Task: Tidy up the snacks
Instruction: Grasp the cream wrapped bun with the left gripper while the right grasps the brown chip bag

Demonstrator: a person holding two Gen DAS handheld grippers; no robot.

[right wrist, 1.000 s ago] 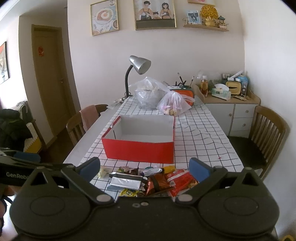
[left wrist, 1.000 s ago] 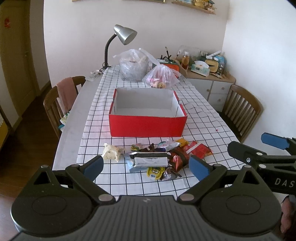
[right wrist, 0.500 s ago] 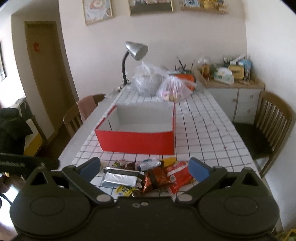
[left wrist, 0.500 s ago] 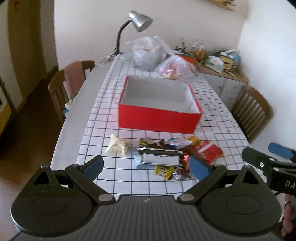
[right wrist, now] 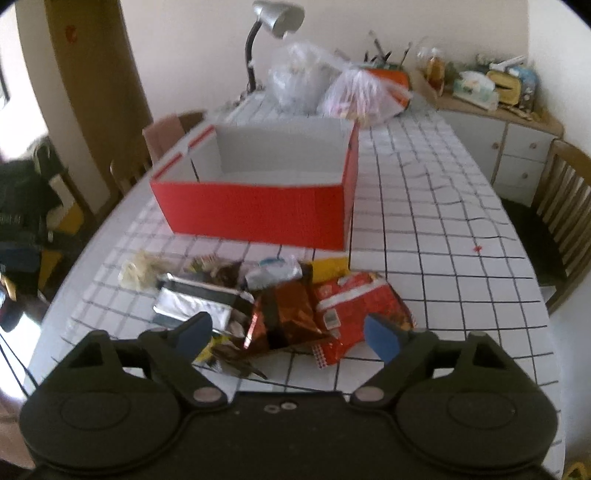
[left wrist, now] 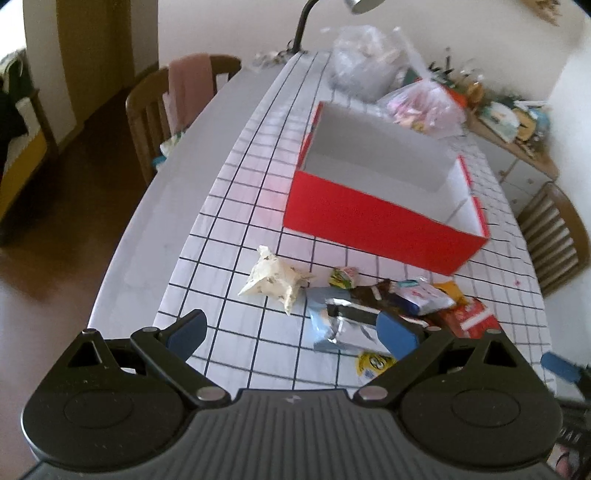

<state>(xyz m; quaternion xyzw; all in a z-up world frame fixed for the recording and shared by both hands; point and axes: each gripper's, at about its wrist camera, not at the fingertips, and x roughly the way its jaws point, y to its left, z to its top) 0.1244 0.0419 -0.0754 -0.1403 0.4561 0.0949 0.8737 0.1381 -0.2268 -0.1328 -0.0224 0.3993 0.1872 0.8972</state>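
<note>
Progress: nothing had been sorted at the time of inspection. The red box point(right wrist: 255, 218) stood open on the worktop point(left wrist: 236, 206) and, so far as its white inside could be seen, held nothing. All the snacks lay loose in a heap just in front of it, on the near side of the checked cloth. Noted in the heap: a silver pack point(right wrist: 192, 306), a brown foil pack point(right wrist: 284, 314), a red pack point(right wrist: 354, 302), a yellow pack point(right wrist: 328, 267) partly under the others, a small yellow sweet point(left wrist: 371, 363) and a pale crumpled wrapper point(left wrist: 273, 278) lying a little apart on the left edge. Several pieces overlapped; a full count was not possible. In my judgement the whole job remained: every item had yet to go into the box.

Left tool point(left wrist: 291, 332): fingers wide apart, nothing between them. It hung above the worktop near the wrapper and the silver pack; its right pad covered part of the silver pack in the view, but contact could not be confirmed (motion blur).

Right tool point(right wrist: 288, 334): jaws apart and closing, aimed down at the brown foil pack and the red pack. Both packs showed in the gap between the pads, yet neither pad pressed on them. Nothing was held.

The two plastic bags point(right wrist: 332, 88) and the lamp point(right wrist: 277, 18) at the far end took no part.
</note>
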